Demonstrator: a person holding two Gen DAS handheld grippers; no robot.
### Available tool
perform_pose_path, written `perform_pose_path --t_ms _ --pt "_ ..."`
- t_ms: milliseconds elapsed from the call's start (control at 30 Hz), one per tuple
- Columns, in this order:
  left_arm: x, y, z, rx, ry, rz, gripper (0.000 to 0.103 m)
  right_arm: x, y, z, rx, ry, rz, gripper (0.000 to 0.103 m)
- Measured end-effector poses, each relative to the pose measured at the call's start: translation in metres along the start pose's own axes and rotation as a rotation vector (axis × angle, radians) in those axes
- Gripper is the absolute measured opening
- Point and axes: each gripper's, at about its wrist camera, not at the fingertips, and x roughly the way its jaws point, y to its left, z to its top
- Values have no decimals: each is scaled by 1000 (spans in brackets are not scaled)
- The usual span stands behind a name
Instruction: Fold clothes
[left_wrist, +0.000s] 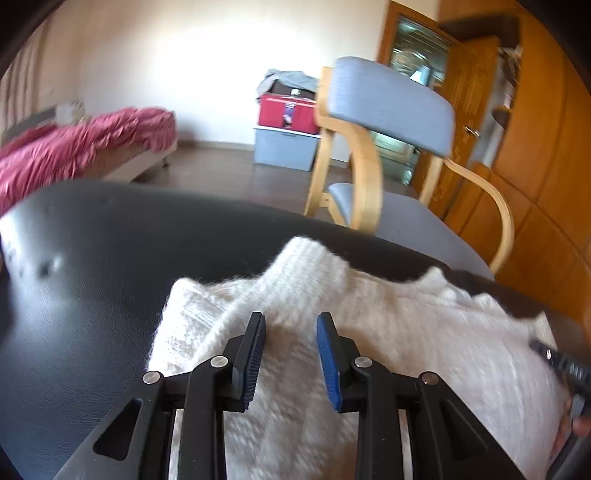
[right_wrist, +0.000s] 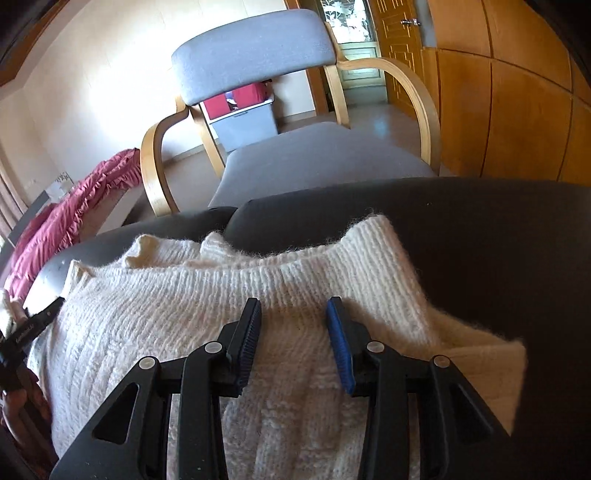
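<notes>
My left tongs (left_wrist: 290, 319) and right tongs (right_wrist: 293, 304) hover with jaws parted and empty over the white knitted sweater (right_wrist: 207, 302), lying crosswise on the black bench (right_wrist: 498, 236).

1. Cream-white sweater (right_wrist: 207, 302), chunky ribbed knit with fuzzy edges, and a paler, smoother panel on the folded sleeve (right_wrist: 491, 369).
2. Table (left_wrist: 92, 280) under it: black, faintly grained like leather, catching pale glare.
3. Left gripper (left_wrist: 291, 325): black frame, silver rivets, blue ridged pads (left_wrist: 327, 362).
4. Right gripper (right_wrist: 293, 308): same black, silver and blue scheme.
5. Armchair (right_wrist: 255, 51): grey-blue fabric on backrest and seat, light blond bentwood arms.
6. Bedspread (left_wrist: 85, 144): deep pink-red, ruffled.
7. Storage boxes (left_wrist: 286, 147): pale grey-blue bin, bright red case on top.
8. Cabinets (right_wrist: 517, 110): warm orange-brown wood panels.
9. Wall (left_wrist: 184, 55): plain off-white, washed bright.
</notes>
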Motion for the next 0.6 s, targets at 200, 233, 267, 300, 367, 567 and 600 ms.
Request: perform_pose_path --t_ms 200,233,267,300,367,567,600 --pt "-17 -67 -5 214 46 -174 28 4 -3 -2 22 -3 26 40" --pt "-16 -85 -9 302 43 -163 28 4 -4 -2 25 -4 29 40" --pt "-11 -104 -15 401 42 -137 28 4 -4 -1 29 -4 34 40" --pt "-3 -117 -18 475 48 -105 28 3 -5 -1 33 -5 39 40" --pt "16 -133 -20 575 54 -42 29 3 -6 -2 37 -5 44 40" --pt "54 -108 12 428 137 -64 35 3 -9 -2 60 -7 71 40" --pt "59 -96 17 381 150 -64 35 3 -10 -2 65 -7 76 40"
